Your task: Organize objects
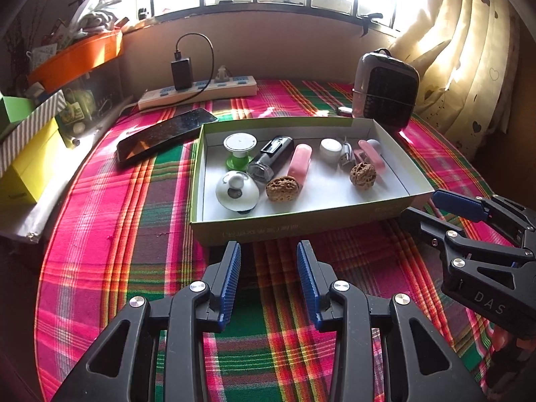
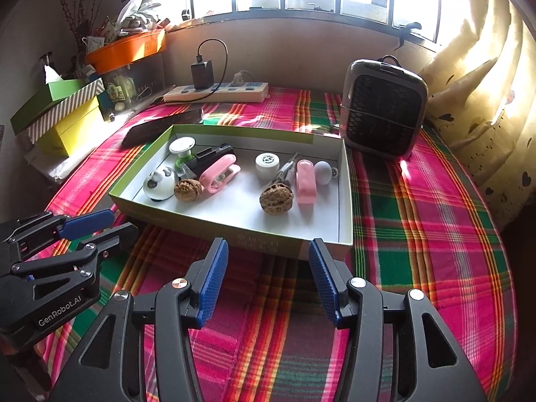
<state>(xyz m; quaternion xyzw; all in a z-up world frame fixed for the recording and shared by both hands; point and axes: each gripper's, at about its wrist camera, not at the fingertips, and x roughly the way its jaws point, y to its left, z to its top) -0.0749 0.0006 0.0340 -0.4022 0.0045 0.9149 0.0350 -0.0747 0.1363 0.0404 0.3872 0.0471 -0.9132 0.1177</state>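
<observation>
A shallow green box [image 1: 301,226] [image 2: 234,231] with a white inside lies on the plaid cloth. In it are two walnuts [image 1: 282,188] [image 2: 276,198], two pink clips [image 1: 300,164] [image 2: 306,181], a white dome-shaped piece [image 1: 237,194], a green and white spool [image 1: 239,150], a black device [image 1: 271,159] and a white cap [image 2: 267,164]. My left gripper [image 1: 268,248] [image 2: 122,222] hovers open before the box's near wall, holding nothing. My right gripper [image 2: 268,244] [image 1: 420,205] stands open by the box's near right corner, also holding nothing.
A dark phone [image 1: 165,132] lies left of the box. Behind are a power strip [image 1: 201,92] with a charger and a small grey heater [image 2: 385,114]. Stacked yellow and striped boxes [image 2: 63,117] line the left edge, and a curtain hangs at right.
</observation>
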